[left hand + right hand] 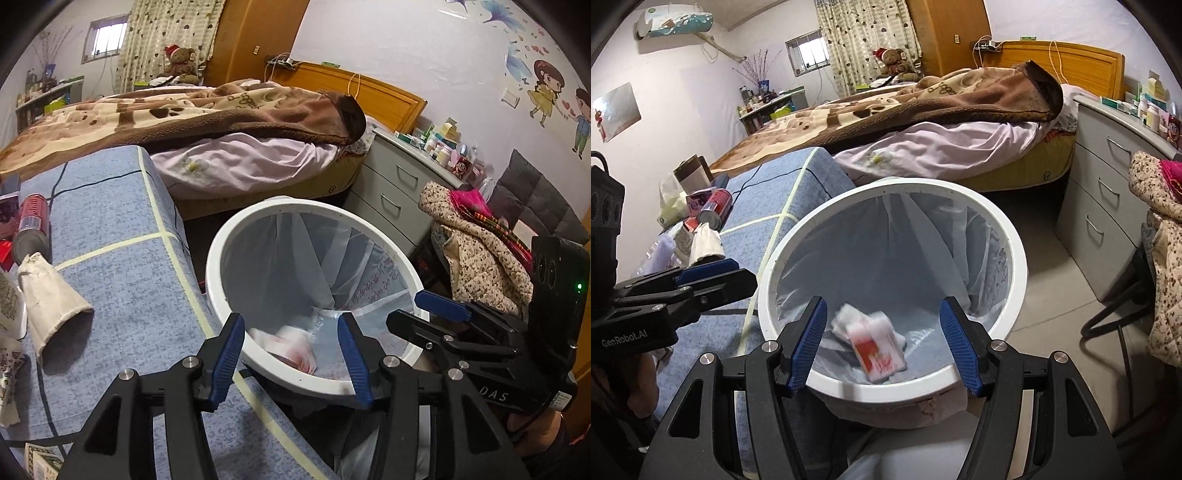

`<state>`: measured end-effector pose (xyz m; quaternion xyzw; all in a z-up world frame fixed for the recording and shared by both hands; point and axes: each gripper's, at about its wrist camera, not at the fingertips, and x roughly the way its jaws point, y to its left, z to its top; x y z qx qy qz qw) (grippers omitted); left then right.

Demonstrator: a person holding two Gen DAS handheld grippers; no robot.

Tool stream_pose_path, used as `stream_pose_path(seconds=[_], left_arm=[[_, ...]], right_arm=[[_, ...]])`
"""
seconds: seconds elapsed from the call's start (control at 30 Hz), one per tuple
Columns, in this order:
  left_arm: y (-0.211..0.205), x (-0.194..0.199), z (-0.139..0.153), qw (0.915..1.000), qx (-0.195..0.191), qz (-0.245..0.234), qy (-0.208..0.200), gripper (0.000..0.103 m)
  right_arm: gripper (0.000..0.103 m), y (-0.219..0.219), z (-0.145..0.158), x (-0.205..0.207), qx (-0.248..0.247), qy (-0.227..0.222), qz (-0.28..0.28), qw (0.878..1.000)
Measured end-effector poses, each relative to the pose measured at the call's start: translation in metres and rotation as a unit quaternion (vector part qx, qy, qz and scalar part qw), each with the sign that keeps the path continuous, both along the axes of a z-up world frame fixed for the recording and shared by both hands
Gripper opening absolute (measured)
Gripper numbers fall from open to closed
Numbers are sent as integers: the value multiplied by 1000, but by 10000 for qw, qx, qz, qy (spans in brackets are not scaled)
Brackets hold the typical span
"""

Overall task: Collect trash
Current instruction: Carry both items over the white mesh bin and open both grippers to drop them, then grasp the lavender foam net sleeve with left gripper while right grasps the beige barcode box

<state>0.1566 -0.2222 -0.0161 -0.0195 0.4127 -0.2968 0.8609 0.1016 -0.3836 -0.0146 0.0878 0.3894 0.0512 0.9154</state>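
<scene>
A white trash bin (221,258) lined with a clear bag stands beside a blue-covered table (118,229); in the right wrist view the bin's rim (1015,266) fills the middle. A blurred red and white packet (875,343) lies inside the bin, also seen in the left wrist view (295,347). My left gripper (291,354) is open and empty over the bin's near rim. My right gripper (882,343) is open and empty above the bin. On the table lie a crumpled paper cup (51,302) and a red can (31,225).
More wrappers and boxes (683,206) sit at the table's far end. A bed with a brown blanket (184,114) lies behind. A grey drawer unit (1108,192) and a chair draped with a floral jacket (476,251) stand to the right.
</scene>
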Motion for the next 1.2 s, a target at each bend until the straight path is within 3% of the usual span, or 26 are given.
stream_pose_path(seconds=[0.53, 1.03, 1.2], left_arm=[[65, -29, 20, 9955, 135, 861, -374, 52], [174, -69, 28, 9758, 217, 2084, -632, 53], [207, -82, 26, 9683, 241, 2427, -533, 52]], right_arm=[[69, 47, 23, -7, 216, -423, 757, 9960], [69, 119, 31, -12, 67, -348, 1773, 9835], [69, 136, 31, -17, 57, -335, 2009, 9790]])
